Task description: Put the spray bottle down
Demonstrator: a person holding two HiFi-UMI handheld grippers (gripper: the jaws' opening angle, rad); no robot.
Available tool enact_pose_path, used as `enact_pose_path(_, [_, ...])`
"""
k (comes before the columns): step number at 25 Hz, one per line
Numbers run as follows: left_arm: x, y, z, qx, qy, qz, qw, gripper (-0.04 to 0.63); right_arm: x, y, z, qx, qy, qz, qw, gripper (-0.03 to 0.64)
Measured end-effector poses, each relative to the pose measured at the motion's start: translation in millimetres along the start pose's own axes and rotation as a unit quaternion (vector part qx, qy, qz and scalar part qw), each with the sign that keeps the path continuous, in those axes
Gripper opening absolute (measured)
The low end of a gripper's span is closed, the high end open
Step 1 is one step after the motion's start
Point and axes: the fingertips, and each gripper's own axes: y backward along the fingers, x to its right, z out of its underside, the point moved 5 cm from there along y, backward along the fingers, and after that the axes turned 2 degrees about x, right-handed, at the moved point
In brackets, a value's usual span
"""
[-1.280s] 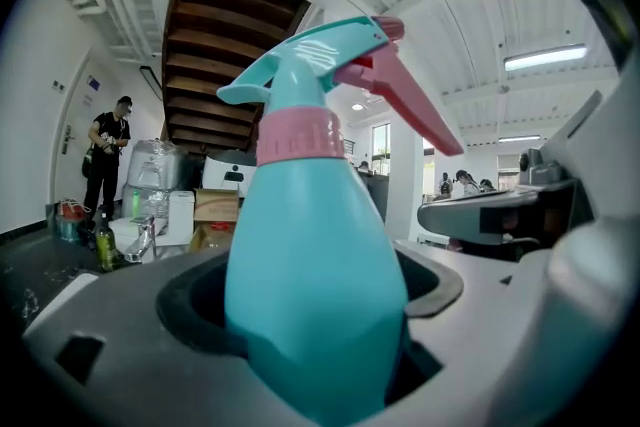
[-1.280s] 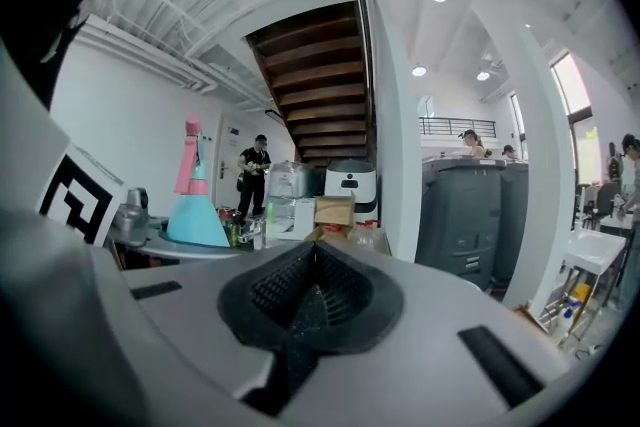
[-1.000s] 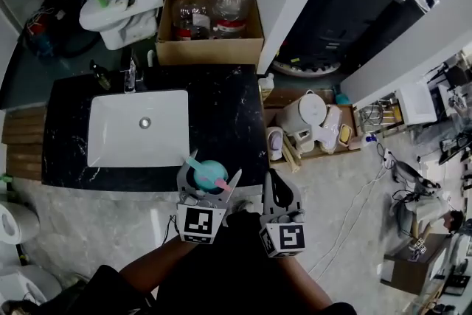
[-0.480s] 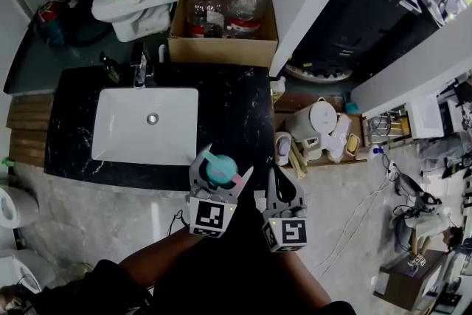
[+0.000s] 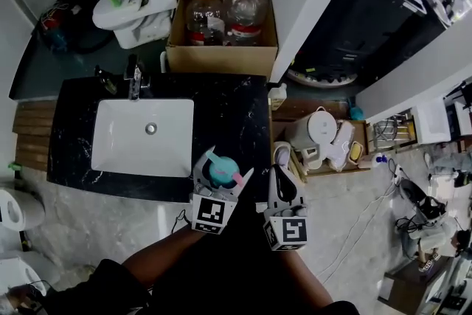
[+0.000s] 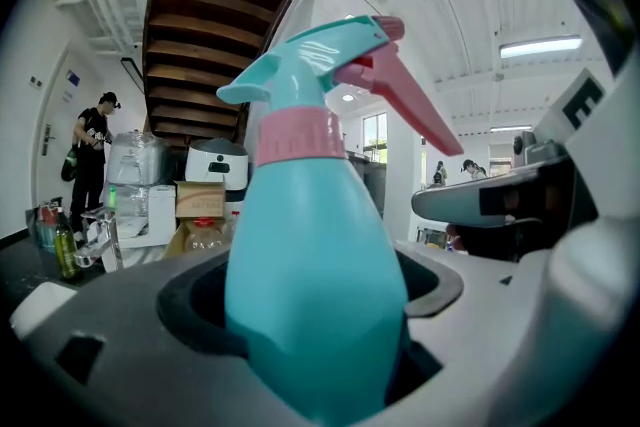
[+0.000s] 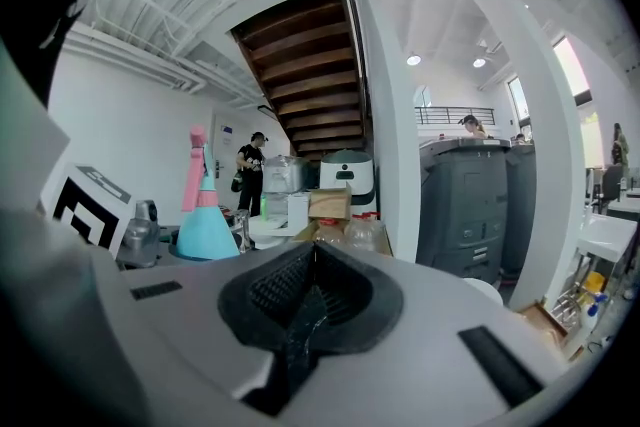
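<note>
Two grippers are seen low in the head view, each with a marked cube on it. At the far left, a white sink (image 5: pixel 122 147) is set into a black counter (image 5: pixel 221 103). A tap (image 5: pixel 134 76) is seen behind the sink. A box (image 5: pixel 221 55) of big bottles is seen behind the counter. The left gripper (image 5: pixel 221 167) is held to the right of the sink, over the front edge of the counter. Its jaws are closed on the spray bottle (image 6: pixel 315 295), which is gripped around its fat blue-green body. The bottle is held upright, with a pink collar and a pink trigger near the top. In the left gripper view the nozzle is pointed left and the trigger is pointed right. Whether the bottom of the bottle is touching the counter cannot be told. The right gripper (image 5: pixel 279 181) is held just beside the left one, past the right end of the counter and over the floor. Its jaws are pressed together, and nothing is held between them. In the right gripper view the bottle is seen off to the left. Farther right, a white jug (image 5: pixel 316 122) is seen down low, with other small things near it.
</note>
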Motion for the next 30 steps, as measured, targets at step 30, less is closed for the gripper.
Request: enact_pose_path(30, [25.3, -137.7, 102.2, -0.081, -0.034, 0.023, 0.9959, 0.433, 101.3, -40.2, 16.7, -0.023, -0.031, 0.020, 0.999, 0.015])
